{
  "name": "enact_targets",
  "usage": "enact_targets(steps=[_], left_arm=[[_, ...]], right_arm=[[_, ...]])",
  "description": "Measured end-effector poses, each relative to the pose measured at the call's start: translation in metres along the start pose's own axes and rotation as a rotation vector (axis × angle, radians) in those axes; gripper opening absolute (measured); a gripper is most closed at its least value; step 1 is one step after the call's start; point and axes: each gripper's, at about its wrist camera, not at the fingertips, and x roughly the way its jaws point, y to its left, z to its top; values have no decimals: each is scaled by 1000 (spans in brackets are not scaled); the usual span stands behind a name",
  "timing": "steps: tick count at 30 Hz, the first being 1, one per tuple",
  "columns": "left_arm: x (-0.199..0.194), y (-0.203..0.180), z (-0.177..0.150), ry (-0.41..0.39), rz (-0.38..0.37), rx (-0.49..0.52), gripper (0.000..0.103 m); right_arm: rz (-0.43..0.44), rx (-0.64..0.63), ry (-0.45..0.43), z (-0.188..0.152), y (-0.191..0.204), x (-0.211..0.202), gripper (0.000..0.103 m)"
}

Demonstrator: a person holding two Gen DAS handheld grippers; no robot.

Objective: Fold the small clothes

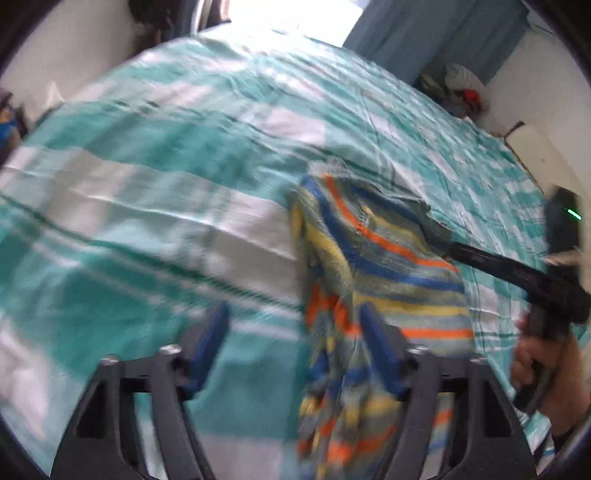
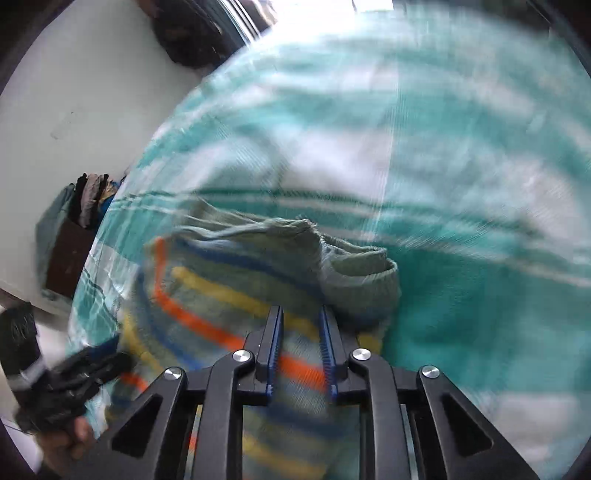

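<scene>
A small striped garment (image 1: 384,266) in grey-green, blue, orange and yellow lies on the teal and white bed sheet (image 1: 147,177). In the left wrist view my left gripper (image 1: 295,317) is open and empty, with the garment's left edge beside its right finger. The right gripper (image 1: 439,240) reaches in from the right and touches the garment's far corner. In the right wrist view my right gripper (image 2: 301,314) has its jaws partly apart over the garment (image 2: 221,295), near the grey-green cuff (image 2: 362,280). The left gripper (image 2: 110,354) shows blurred at the lower left.
The bed sheet (image 2: 461,184) fills most of both views. A white wall (image 2: 92,92) and a dark box with clothes (image 2: 74,236) stand left of the bed. A blue curtain (image 1: 424,33) and a pile of items (image 1: 461,88) are beyond the bed's far corner.
</scene>
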Motion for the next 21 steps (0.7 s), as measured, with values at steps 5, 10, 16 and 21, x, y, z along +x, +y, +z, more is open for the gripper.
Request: enact_targets(steps=[5,10,16,21], left_arm=[[-19,-6,-45,-10,92,62,96],[-26,-8,-76,19,218,87,96],[-53,-22,-85,-43,287,154,96],[-59,-28,-79,-65,298,170,96]], right_arm=[[-21,-83,-55,-104,44,-52,59],[-117,-98,17,-158,54,-27,65],[-148,-50,-29,-154,64,-79,86],[-170,-70,-38,-158,57,-95,89]])
